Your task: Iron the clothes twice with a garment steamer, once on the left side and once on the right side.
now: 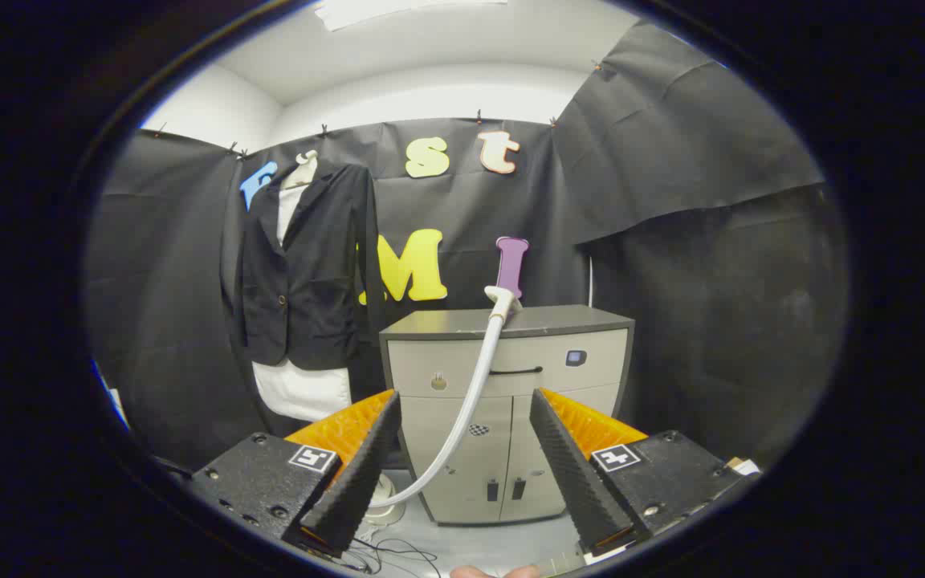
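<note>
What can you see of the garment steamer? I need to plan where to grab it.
The purple-handled garment steamer head stands upright on top of the grey cabinet, beyond the open tool. Its white neck joins a pale flexible hose that curves down in front of the cabinet toward the floor. Nothing grips it.

A grey cabinet [511, 401] is being seen at 12 o'clock, standing on the pale floor [495, 546] against the black cloth wall [703, 241]. A dark handle [515, 371] and a small panel [576, 358] are being shown on its drawer front, two doors below. Thin cables [386, 554] are lying on the floor at 7 o'clock. A ceiling light [398, 8] is glowing overhead.
</note>
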